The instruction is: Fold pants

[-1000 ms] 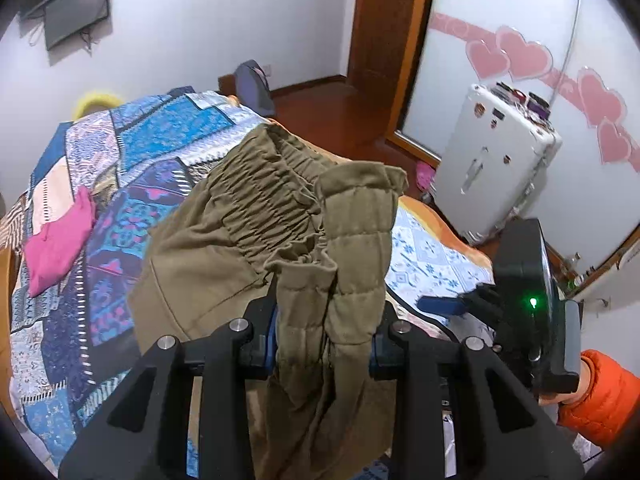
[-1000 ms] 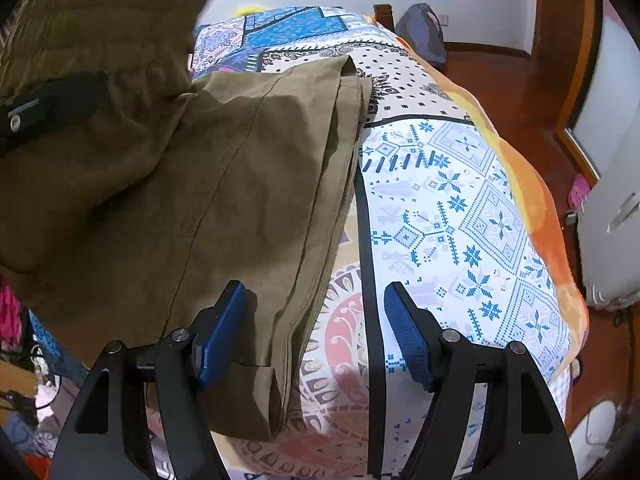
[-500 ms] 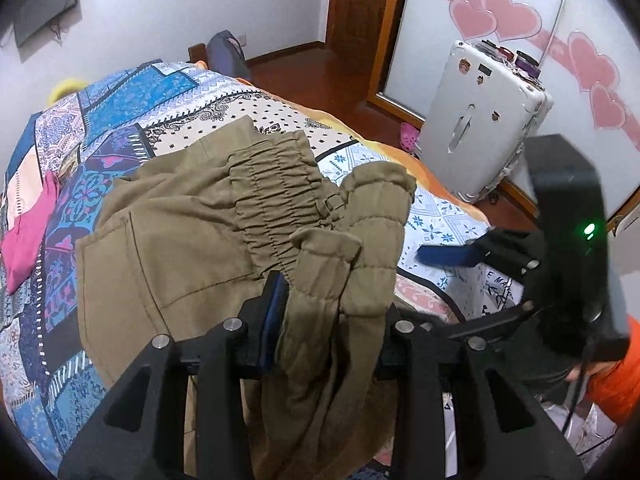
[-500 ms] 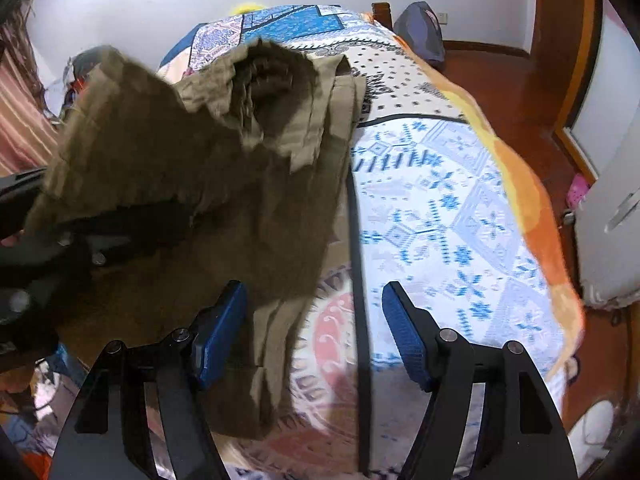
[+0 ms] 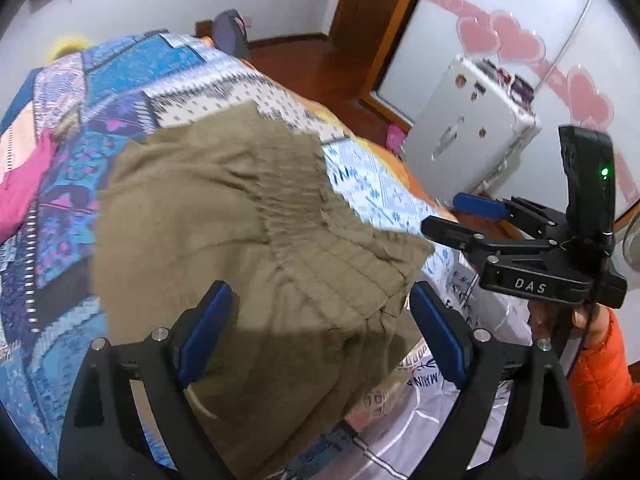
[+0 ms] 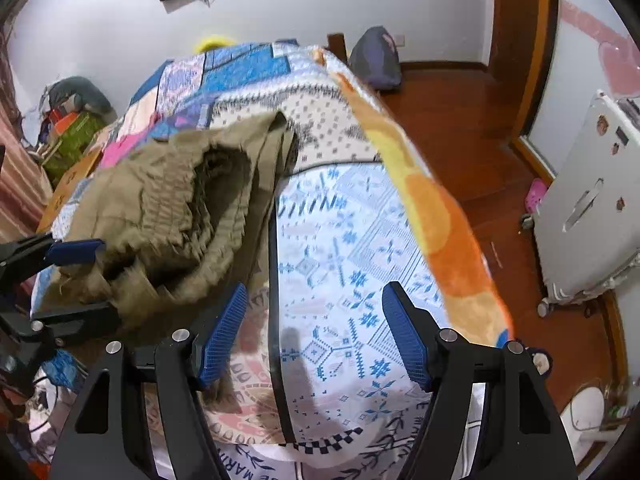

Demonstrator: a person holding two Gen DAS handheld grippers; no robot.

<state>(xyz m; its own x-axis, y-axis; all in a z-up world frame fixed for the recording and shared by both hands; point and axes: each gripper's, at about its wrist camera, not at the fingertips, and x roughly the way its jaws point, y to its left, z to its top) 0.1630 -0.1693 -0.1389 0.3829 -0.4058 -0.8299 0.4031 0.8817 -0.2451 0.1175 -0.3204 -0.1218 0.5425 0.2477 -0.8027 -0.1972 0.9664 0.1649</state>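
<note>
The olive pants [image 5: 240, 220] lie folded in a heap on the patchwork bedspread [image 5: 120, 80], elastic waistband on top. My left gripper [image 5: 320, 336] hovers just over the waistband; its jaws are opening wide, with cloth below and between them but neither pad pressing on it. In the right wrist view the pants [image 6: 168, 208] sit at the left, with the left gripper [image 6: 80, 284] straddling their near edge. My right gripper [image 6: 314, 332] is open over bare bedspread [image 6: 352, 240], right of the pants, holding nothing. It also shows in the left wrist view as the right gripper [image 5: 452, 218].
A white suitcase [image 5: 468, 152] stands on the wooden floor [image 6: 460, 120] right of the bed. A pink garment [image 5: 20, 192] lies at the bed's far left. A dark bag [image 6: 376, 60] leans by the wall. An orange sleeve [image 5: 600, 380] is behind the right gripper.
The left gripper held the bunched waistband up, lowered it, then opened; the pants now lie on the bed. The right gripper drew back and up, still open.
</note>
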